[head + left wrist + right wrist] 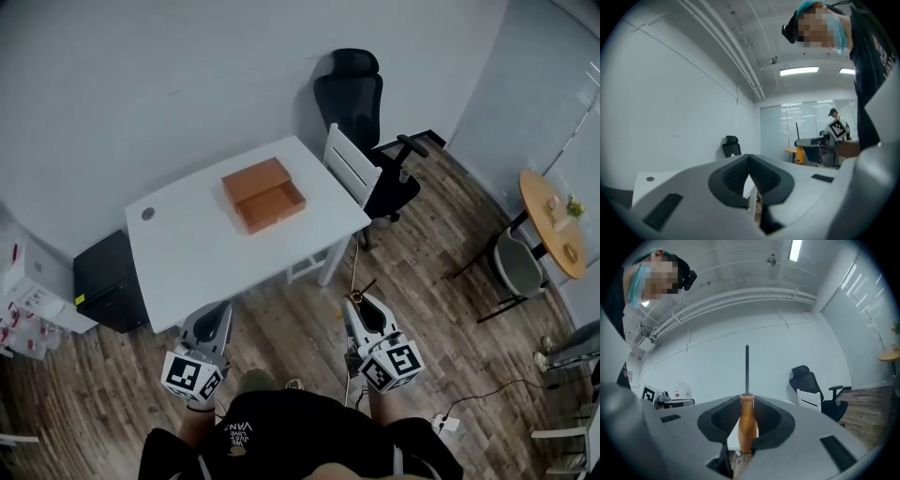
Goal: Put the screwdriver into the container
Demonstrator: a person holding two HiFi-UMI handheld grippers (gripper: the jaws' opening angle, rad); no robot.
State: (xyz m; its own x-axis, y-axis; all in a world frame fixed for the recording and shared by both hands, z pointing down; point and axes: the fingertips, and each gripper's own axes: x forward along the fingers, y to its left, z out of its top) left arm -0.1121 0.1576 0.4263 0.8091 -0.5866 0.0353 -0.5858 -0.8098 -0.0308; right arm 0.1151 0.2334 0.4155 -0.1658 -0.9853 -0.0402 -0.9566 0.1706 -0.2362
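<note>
Right gripper view: pinching screwdriver [746, 423] by orange handle, with shaft lying forward along jaws. Head view: holding right gripper [356, 305] short of table [187, 244], facing container [263, 195] ahead-left on it; holding left gripper [217, 314] pressed together, empty.

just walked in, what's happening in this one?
A person stands back from the white table with a gripper in each hand. The right gripper has its jaws shut on the orange handle of the screwdriver, and the shaft sticks out past the jaws. The left gripper has its jaws together with nothing between them. The orange container sits open on the table with nothing visible inside. The screwdriver is not yet over it.
</note>
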